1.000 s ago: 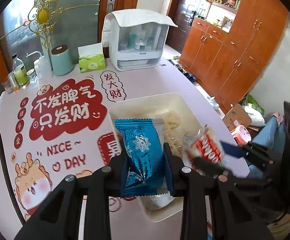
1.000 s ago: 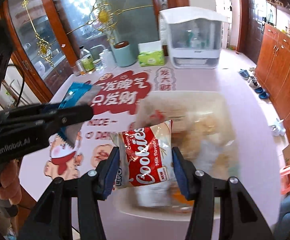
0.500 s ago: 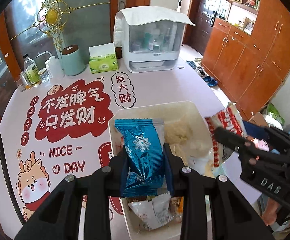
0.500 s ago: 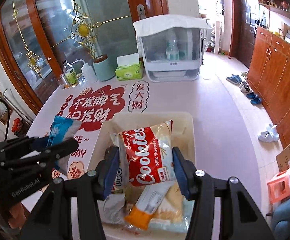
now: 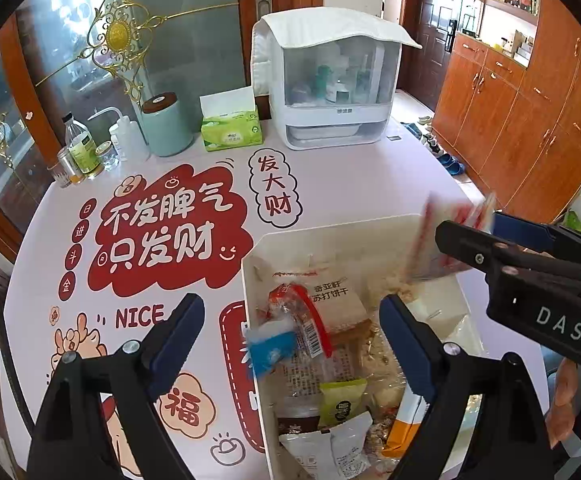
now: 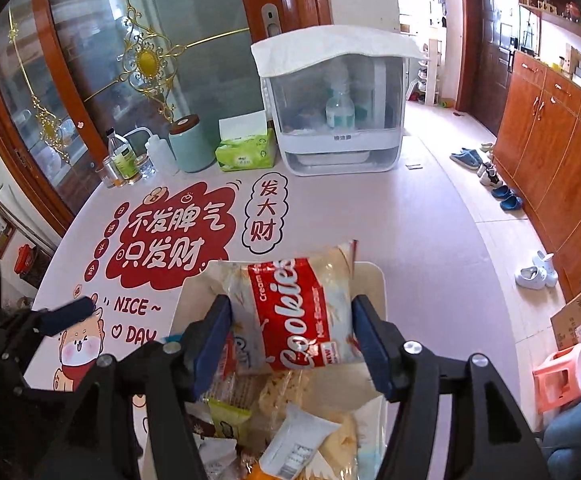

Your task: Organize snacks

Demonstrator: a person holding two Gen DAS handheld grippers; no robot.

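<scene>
Blue packet released into bin; left tool just opened wide, empty. Right tool opening, cookies loose between pads, dropping into bin.

One white bin is seen, with more wrapped snacks heaped inside than can be counted. On the table one tissue pack, one green canister and one white cabinet are counted. Two grippers are visible.
</scene>
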